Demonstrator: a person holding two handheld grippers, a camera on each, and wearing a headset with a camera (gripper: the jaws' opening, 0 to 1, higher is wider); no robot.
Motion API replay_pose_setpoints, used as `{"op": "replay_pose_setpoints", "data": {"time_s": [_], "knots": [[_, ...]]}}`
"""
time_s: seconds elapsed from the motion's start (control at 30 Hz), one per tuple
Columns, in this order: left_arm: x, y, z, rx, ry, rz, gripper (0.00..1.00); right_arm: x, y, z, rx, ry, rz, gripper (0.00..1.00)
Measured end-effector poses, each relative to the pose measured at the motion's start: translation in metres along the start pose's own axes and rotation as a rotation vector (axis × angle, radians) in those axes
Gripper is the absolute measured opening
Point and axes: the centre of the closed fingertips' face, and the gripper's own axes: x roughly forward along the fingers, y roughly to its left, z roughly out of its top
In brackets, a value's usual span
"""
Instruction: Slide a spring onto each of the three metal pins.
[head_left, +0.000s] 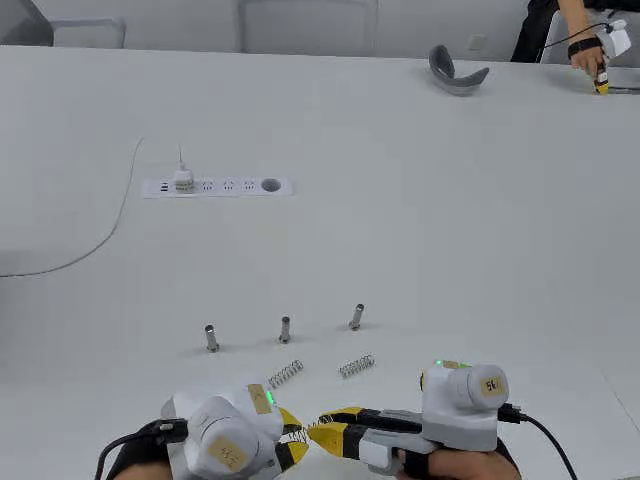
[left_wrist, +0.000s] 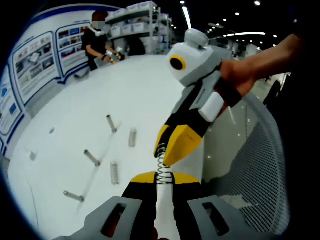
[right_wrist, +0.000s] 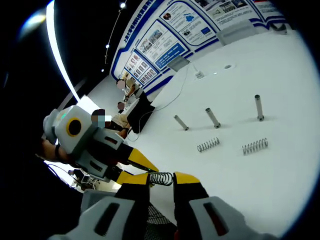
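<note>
While the left claw (left_wrist: 160, 180) pinches a spring (left_wrist: 161, 162) above the desk's (head_left: 420, 200) near edge, the right claw (right_wrist: 161, 181) straddles its other end, grip unclear; three pins (head_left: 285, 329) stand just beyond

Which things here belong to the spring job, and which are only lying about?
Job: three metal pins, two loose springs, held spring.
Lying about: power strip, white cable, grey curved band.
</note>
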Motion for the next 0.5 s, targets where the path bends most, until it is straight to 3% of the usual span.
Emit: {"op": "replay_pose_setpoints", "data": {"time_s": [0.3, 0.5], "knots": [[0.000, -0.002, -0.001, 0.046, 0.008, -0.020, 0.10, -0.003, 0.006, -0.001, 0.052, -0.001, 0.064, 0.16], [0.003, -0.004, -0.001, 0.058, 0.014, -0.031, 0.10, -0.006, 0.013, 0.000, 0.045, 0.011, 0.089, 0.15]]}}
